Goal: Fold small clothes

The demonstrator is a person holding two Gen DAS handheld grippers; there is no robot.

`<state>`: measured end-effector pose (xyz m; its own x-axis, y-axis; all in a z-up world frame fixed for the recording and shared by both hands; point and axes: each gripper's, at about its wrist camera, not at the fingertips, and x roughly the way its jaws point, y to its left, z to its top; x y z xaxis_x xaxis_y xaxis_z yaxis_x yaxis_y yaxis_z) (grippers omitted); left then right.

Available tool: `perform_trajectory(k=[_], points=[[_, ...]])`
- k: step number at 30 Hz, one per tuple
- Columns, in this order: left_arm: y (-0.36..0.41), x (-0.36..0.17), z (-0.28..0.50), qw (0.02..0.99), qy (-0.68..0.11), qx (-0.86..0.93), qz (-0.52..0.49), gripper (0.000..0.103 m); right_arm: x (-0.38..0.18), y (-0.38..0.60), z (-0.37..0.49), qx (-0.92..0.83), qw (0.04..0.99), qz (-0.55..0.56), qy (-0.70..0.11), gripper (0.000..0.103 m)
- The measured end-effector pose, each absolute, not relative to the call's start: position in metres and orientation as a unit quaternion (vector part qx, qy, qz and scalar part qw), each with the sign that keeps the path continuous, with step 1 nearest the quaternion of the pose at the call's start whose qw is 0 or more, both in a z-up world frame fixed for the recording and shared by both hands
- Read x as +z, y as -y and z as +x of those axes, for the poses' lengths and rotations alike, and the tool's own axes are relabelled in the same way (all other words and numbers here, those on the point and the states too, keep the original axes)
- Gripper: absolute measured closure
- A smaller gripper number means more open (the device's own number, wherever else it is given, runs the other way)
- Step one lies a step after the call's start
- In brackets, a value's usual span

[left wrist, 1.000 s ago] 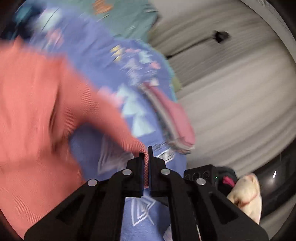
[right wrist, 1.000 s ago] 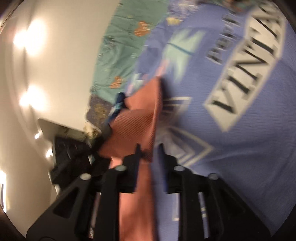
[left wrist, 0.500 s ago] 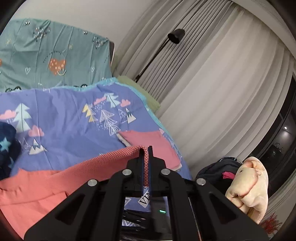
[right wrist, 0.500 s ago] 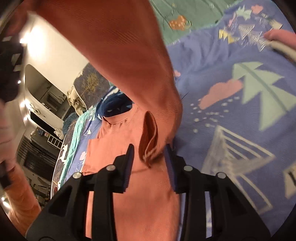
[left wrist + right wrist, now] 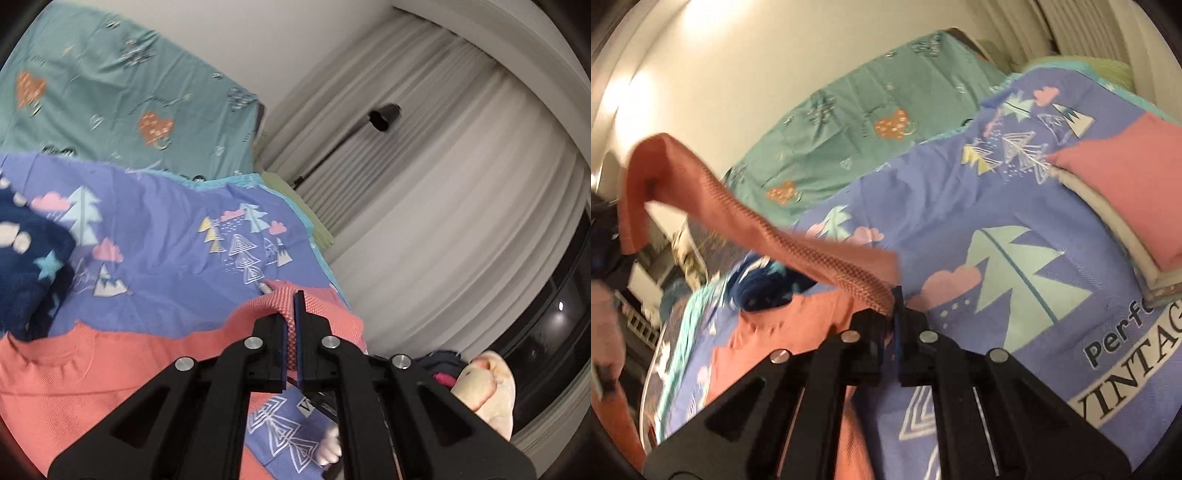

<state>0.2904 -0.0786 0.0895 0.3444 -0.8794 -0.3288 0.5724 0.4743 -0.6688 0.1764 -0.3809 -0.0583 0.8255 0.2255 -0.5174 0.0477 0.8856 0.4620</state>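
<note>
Left gripper (image 5: 291, 328) clamped tight on a fold of the coral-orange knit shirt (image 5: 74, 387), a narrow strip of the weave pinched between its two black jaws and standing up just past the tips; rest of that shirt spreading down and to the left of the tool, collar end lying flat on the purple bedspread printed with trees and clouds (image 5: 166, 258). Right gripper (image 5: 892, 314) likewise shut on the same shirt (image 5: 798, 251) — a ribbed edge caught at the tips, the cloth rising from there in a long band up and to the left, well clear of the bedspread (image 5: 1015, 229), its far end drooping near the frame's left edge; more of the shirt lying beneath and left of the tool. Beyond the left gripper, a folded pink garment (image 5: 1119, 184) atop a small stack on the bedspread; to the left, a dark navy blanket with pale stars (image 5: 26, 266); behind, a teal sheet with orange hearts (image 5: 110, 92); at the right, pale curtains (image 5: 443, 184) and a black floor lamp (image 5: 384, 114).
</note>
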Motion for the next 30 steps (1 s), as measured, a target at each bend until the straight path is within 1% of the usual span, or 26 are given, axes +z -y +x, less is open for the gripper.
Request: perform_trajectory(k=[5,8,9,10,11,14,15,16,17,18,20,23,25,26,28,30], points=[[0.032,0.066,0.296,0.790,-0.353,-0.433,-0.253,0.100,-0.058,0.337,0.172,0.079,0.941,0.140,-0.298,0.091],[-0.004,0.055,0.290,0.799,-0.360,-0.410,-0.253,0.100,-0.062,0.306,0.173,0.110,0.939,0.099,-0.312,0.088],[-0.020,0.051,0.284,0.803,-0.360,-0.403,-0.251,0.100,-0.065,0.295,0.174,0.123,0.936,0.087,-0.320,0.085],[-0.037,0.045,0.278,0.808,-0.361,-0.392,-0.250,0.100,-0.069,0.286,0.174,0.134,0.933,0.075,-0.326,0.077],[-0.046,0.042,0.275,0.810,-0.363,-0.386,-0.250,0.100,-0.071,0.279,0.173,0.142,0.931,0.066,-0.330,0.072],[-0.084,0.018,0.268,0.810,-0.390,-0.355,-0.255,0.099,-0.083,0.256,0.168,0.171,0.921,0.031,-0.348,0.067],[-0.099,0.005,0.269,0.812,-0.408,-0.329,-0.256,0.093,-0.089,0.250,0.167,0.180,0.916,0.023,-0.358,0.066],[-0.109,-0.006,0.270,0.813,-0.420,-0.310,-0.256,0.085,-0.092,0.245,0.166,0.184,0.912,0.019,-0.366,0.066],[-0.123,-0.020,0.269,0.816,-0.432,-0.288,-0.255,0.082,-0.098,0.240,0.165,0.186,0.908,0.013,-0.375,0.065],[-0.131,-0.028,0.270,0.817,-0.439,-0.276,-0.254,0.081,-0.103,0.237,0.164,0.185,0.905,0.008,-0.383,0.065],[-0.149,-0.046,0.264,0.815,-0.449,-0.257,-0.259,0.081,-0.109,0.232,0.161,0.180,0.900,0.006,-0.396,0.065],[-0.160,-0.057,0.253,0.812,-0.455,-0.258,-0.258,0.078,-0.118,0.234,0.159,0.173,0.893,0.017,-0.416,0.064],[-0.156,-0.060,0.246,0.811,-0.462,-0.261,-0.247,0.066,-0.119,0.237,0.160,0.172,0.892,0.020,-0.418,0.064],[-0.153,-0.063,0.243,0.811,-0.465,-0.262,-0.241,0.064,-0.117,0.236,0.159,0.171,0.893,0.021,-0.417,0.064],[-0.146,-0.070,0.238,0.805,-0.472,-0.270,-0.239,0.064,-0.114,0.233,0.160,0.175,0.894,0.021,-0.413,0.064],[-0.138,-0.080,0.237,0.787,-0.483,-0.279,-0.265,0.064,-0.108,0.227,0.159,0.177,0.896,0.022,-0.406,0.063]])
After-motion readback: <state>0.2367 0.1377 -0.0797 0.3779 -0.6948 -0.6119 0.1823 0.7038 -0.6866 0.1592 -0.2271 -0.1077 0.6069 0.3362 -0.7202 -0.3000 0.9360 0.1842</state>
